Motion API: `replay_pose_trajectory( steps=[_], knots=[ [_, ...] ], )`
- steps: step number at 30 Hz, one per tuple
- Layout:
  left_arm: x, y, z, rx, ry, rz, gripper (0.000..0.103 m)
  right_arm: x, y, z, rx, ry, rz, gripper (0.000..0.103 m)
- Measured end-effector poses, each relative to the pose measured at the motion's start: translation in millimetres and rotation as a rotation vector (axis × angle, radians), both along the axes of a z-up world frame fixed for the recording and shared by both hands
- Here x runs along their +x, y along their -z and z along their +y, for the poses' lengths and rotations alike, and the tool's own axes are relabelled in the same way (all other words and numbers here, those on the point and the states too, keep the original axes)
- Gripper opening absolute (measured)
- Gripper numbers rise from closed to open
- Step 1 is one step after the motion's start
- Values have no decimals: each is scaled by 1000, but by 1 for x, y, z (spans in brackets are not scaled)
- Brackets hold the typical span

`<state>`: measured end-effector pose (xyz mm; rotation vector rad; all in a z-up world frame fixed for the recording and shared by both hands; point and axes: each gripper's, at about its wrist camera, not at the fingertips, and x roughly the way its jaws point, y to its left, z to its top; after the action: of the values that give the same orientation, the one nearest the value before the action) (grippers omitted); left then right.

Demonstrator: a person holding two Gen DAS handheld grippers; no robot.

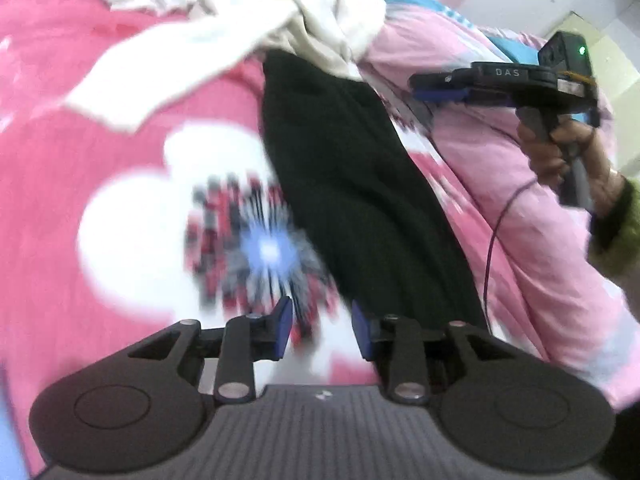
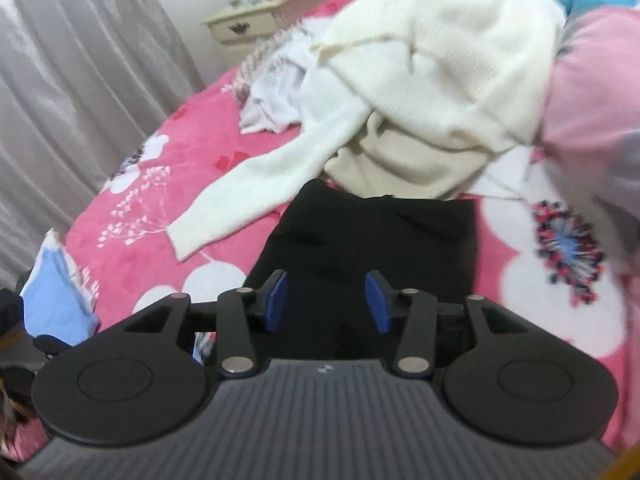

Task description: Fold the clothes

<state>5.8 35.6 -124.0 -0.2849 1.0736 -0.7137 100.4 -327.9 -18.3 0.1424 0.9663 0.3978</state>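
Note:
A black garment (image 1: 360,184) lies stretched out on the pink flowered bedspread (image 1: 80,160); it also shows in the right wrist view (image 2: 372,236). A cream sweater (image 2: 432,92) lies heaped over its far end, one sleeve (image 2: 240,196) spread to the left; the sweater also shows in the left wrist view (image 1: 280,28). My left gripper (image 1: 322,330) is open and empty, just left of the black garment's near end. My right gripper (image 2: 326,302) is open and empty above the garment's near part. It also shows in the left wrist view (image 1: 440,86), held in a hand at the right.
A white and lilac garment (image 2: 276,96) lies behind the sweater. A pale pink quilt (image 1: 520,208) is bunched at the right of the bed. A cream nightstand (image 2: 260,20) and grey curtains (image 2: 80,60) stand beyond the bed. A blue item (image 2: 56,296) sits at the bed's left edge.

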Motion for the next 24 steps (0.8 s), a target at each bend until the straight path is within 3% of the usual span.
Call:
replay_pose_trajectory(
  steps=[3,12,15,16,17,22,24],
  knots=[
    [34,13,-21,22,-53,-37,33,21,10,20,23,21,41,46],
    [96,36,-54,-29,-160,-73,36,54,32,44,43,58,82,54],
    [97,36,-64,-19,-166,-119,25,63,40,48,33,79,100,57],
    [96,35,-69,-8,-166,-143,10,65,42,50,26,84,106,57],
    [92,33,-72,0,-159,-176,7,68,45,52,19,89,111,58],
    [69,20,-95,28,-102,-330,5,78,49,77,-105,34,71,66],
    [65,17,-104,28,-75,-367,5,84,50,92,-199,-23,43,70]
  ],
)
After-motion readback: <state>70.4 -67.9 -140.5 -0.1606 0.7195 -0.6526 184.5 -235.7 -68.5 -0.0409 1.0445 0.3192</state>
